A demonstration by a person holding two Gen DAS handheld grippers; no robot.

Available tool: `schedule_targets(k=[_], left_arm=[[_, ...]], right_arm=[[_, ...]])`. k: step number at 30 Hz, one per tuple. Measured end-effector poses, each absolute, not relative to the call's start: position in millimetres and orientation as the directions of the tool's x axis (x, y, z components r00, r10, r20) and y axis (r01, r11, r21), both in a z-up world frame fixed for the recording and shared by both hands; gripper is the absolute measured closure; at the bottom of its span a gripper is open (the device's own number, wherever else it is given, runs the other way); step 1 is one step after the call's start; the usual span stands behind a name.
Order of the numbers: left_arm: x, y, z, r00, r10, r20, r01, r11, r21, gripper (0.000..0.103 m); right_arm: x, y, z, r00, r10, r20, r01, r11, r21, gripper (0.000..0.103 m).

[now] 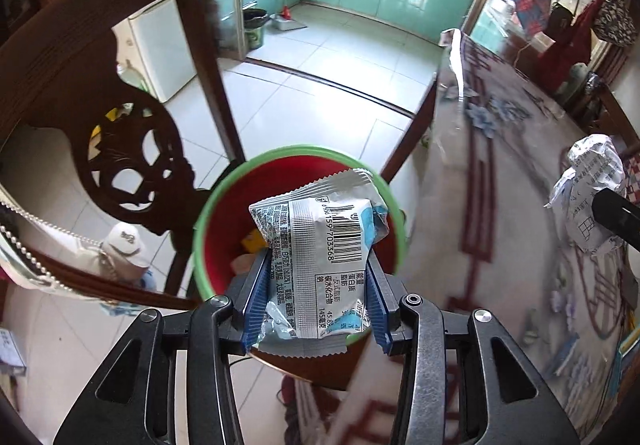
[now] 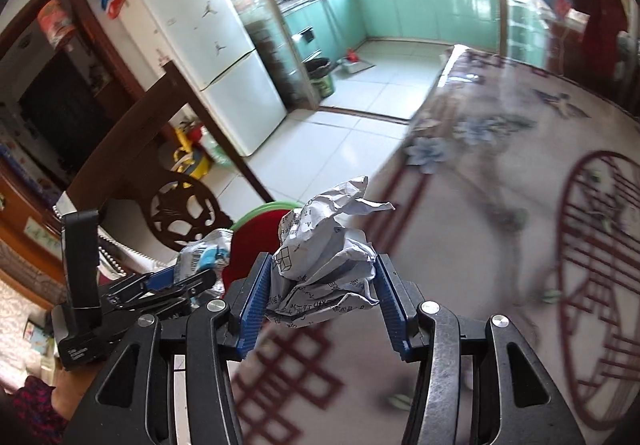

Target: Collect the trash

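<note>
Wrapper (image 1: 320,257) held lengthwise along left gripper (image 1: 316,285), above bin (image 1: 208,221).

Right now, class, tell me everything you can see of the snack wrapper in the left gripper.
The snack wrapper is a crumpled silver and blue foil packet with crimped, zigzag-cut ends, a black barcode and printed text on its back seam. It is pinched upright between the blue pads of the left gripper, held over the open red bin with a green rim.

A dark carved wooden chair (image 1: 120,133) stands beside the table (image 2: 500,181) with its patterned floral cloth, a tall white two-door fridge (image 2: 208,45) behind, and what looks like a white cap (image 1: 126,241) below.
</note>
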State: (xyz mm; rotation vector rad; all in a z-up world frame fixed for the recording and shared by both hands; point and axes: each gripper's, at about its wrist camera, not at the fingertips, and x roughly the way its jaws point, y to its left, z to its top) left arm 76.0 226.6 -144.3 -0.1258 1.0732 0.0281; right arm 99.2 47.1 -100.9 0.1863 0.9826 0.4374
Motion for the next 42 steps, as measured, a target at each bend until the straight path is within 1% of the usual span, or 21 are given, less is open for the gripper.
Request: schedule_targets(k=[4, 6, 8, 9, 12, 15, 21, 23, 24, 27, 29, 31, 35, 37, 38, 39, 42], left_arm=[[85, 250, -160, 0.435, -0.067, -0.898, -0.071, 0.992, -0.108, 0.057], [89, 258, -165, 0.421, -0.072, -0.904, -0.068, 0.992, -0.111, 0.045], [89, 264, -163, 0.435, -0.066, -0.898, -0.072, 0.992, -0.107, 0.023], [89, 268, -160, 0.451, -0.061, -0.890, -0.079, 0.991, -0.108, 0.020], [89, 276, -153, 0.478, -0.058, -0.876, -0.087, 0.990, -0.112, 0.020], [86, 280, -144, 0.514, -0.030, -0.857, -0.096, 0.991, -0.093, 0.020], [75, 272, -111, 0.627, 0.001, -0.779, -0.094, 0.993, -0.074, 0.018], [71, 262, -97, 0.656, 0.014, -0.754, -0.091, 0.994, -0.061, 0.016], [69, 258, -92, 0.665, 0.014, -0.747, -0.087, 0.994, -0.059, 0.015], [61, 236, -75, 0.692, -0.004, -0.722, -0.063, 0.996, -0.066, 0.012], [52, 215, -62, 0.719, -0.007, -0.695, -0.057, 0.996, -0.069, 0.000], [40, 194, -48, 0.756, -0.013, -0.655, -0.053, 0.995, -0.080, 0.000], [22, 153, -23, 0.811, -0.057, -0.582, -0.020, 0.992, -0.124, 0.000], [13, 135, -12, 0.832, -0.060, -0.552, -0.022, 0.990, -0.141, 0.000], [8, 124, -4, 0.845, -0.062, -0.531, -0.026, 0.987, -0.157, 0.000], [4, 118, -1, 0.853, -0.061, -0.518, -0.029, 0.986, -0.165, 0.000], [-8, 93, 13, 0.886, -0.045, -0.461, -0.034, 0.986, -0.161, 0.000]], right_arm=[[115, 88, -113, 0.450, 0.457, -0.767, -0.302, 0.887, 0.351, 0.054], [121, 102, -118, 0.435, 0.460, -0.774, -0.313, 0.883, 0.349, 0.052], [126, 116, -122, 0.429, 0.460, -0.777, -0.322, 0.882, 0.344, 0.050], [127, 119, -122, 0.431, 0.458, -0.778, -0.324, 0.883, 0.340, 0.049], [127, 126, -119, 0.449, 0.447, -0.773, -0.318, 0.889, 0.330, 0.044], [123, 121, -108, 0.475, 0.444, -0.760, -0.305, 0.893, 0.331, 0.044], [108, 100, -76, 0.543, 0.438, -0.717, -0.293, 0.899, 0.326, 0.038], [99, 89, -62, 0.573, 0.419, -0.705, -0.288, 0.907, 0.306, 0.038], [92, 80, -54, 0.592, 0.403, -0.698, -0.281, 0.915, 0.291, 0.035], [79, 56, -39, 0.628, 0.364, -0.688, -0.253, 0.931, 0.262, 0.032], [66, 34, -27, 0.657, 0.344, -0.671, -0.234, 0.939, 0.252, 0.031], [49, 7, -13, 0.696, 0.319, -0.643, -0.218, 0.947, 0.234, 0.029], [16, -44, 16, 0.782, 0.244, -0.573, -0.172, 0.969, 0.178, 0.020], [-1, -67, 29, 0.819, 0.220, -0.531, -0.151, 0.974, 0.171, 0.017], [-7, -78, 34, 0.833, 0.205, -0.513, -0.138, 0.976, 0.168, 0.013], [-13, -88, 39, 0.843, 0.189, -0.503, -0.122, 0.979, 0.163, 0.009], [-28, -119, 48, 0.861, 0.134, -0.490, -0.070, 0.987, 0.148, 0.007]])
